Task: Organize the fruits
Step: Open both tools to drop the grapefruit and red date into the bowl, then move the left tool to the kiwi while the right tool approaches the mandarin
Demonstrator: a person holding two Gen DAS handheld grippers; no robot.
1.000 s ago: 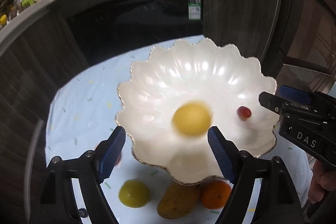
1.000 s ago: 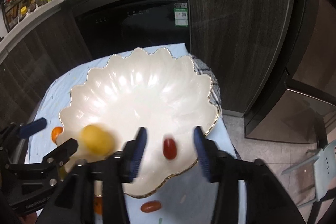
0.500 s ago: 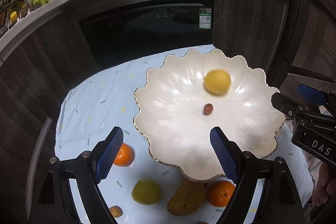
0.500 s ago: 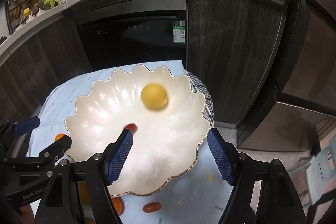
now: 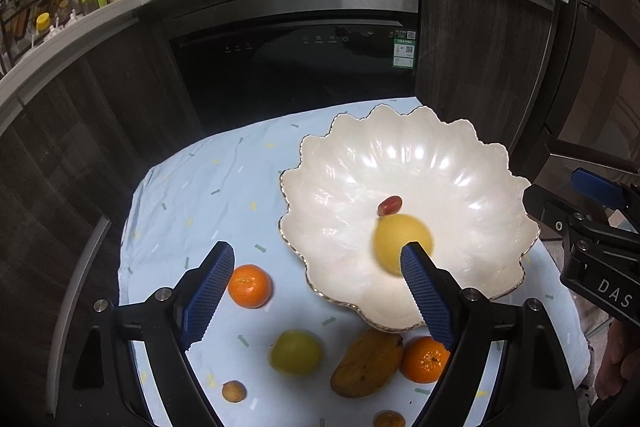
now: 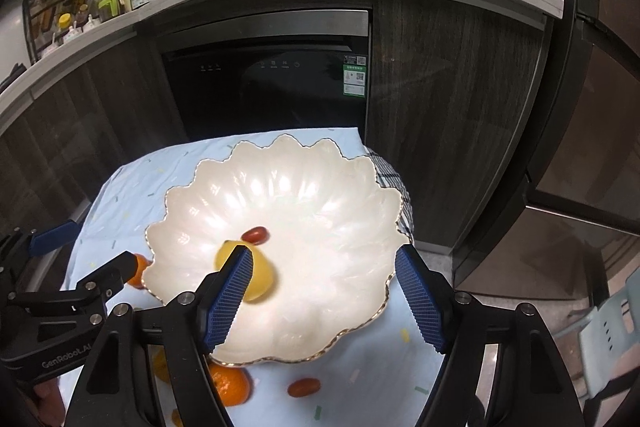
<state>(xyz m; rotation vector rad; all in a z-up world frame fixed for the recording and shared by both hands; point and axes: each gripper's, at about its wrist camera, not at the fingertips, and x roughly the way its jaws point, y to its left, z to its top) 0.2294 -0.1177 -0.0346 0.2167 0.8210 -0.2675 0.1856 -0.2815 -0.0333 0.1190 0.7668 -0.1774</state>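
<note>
Pearly white scalloped ceramic bowl (image 5: 460,163), thin gold line along its rim. Round yellow fruit (image 5: 394,241) inside, blurred, perhaps a lemon; small dark red oval fruit (image 5: 389,205) beside it. Pale blue tablecloth (image 5: 208,187) with scattered green, yellow and white dashes. Bright orange mandarin (image 5: 249,285); yellow-green round fruit (image 5: 296,352); brownish-yellow mango (image 5: 366,363). Blue ribbed gripper pads (image 6: 418,293) on black arms.

Glossy pearly bowl (image 5: 440,163) on matt cloth (image 5: 200,195).

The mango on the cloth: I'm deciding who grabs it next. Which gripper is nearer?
Left. The mango lies just below the left gripper; the right gripper hovers over the bowl.
</note>
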